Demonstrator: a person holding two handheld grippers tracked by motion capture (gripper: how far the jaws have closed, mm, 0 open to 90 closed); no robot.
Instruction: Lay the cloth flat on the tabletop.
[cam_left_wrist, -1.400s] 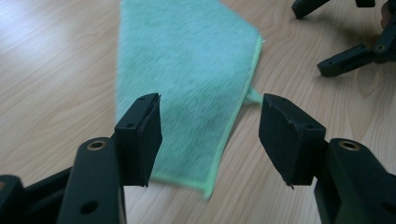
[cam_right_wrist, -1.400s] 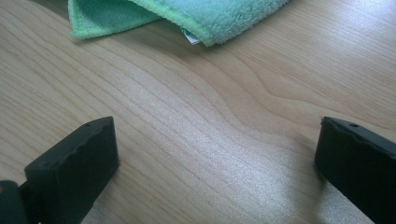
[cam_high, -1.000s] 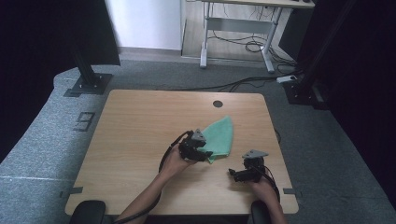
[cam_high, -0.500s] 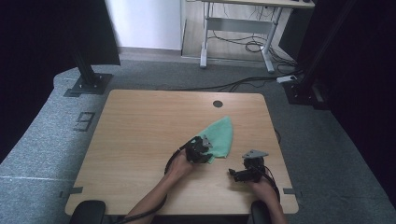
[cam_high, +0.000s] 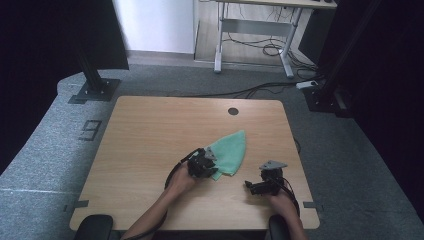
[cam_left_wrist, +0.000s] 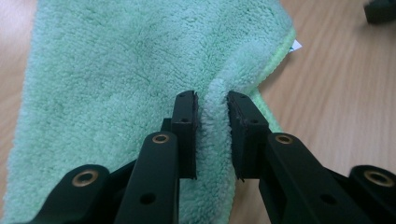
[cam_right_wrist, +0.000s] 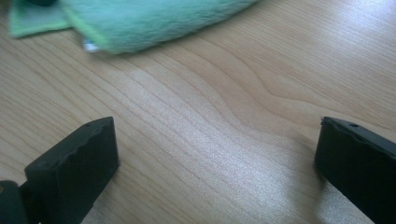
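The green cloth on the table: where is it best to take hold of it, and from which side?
Probably at the raised fold on the near edge of the green cloth, coming from the person's side: it stands up from the table, and the left tongs already pinch it.

The left gripper (cam_left_wrist: 212, 107) has just been closing, jaws pinched narrow; the right gripper (cam_right_wrist: 217, 149) is held wide open

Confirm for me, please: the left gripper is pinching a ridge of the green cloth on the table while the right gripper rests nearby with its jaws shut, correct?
Not quite: the right gripper has its jaws wide open over bare table, as the right gripper view shows. The left gripper does pinch a ridge of the green cloth.
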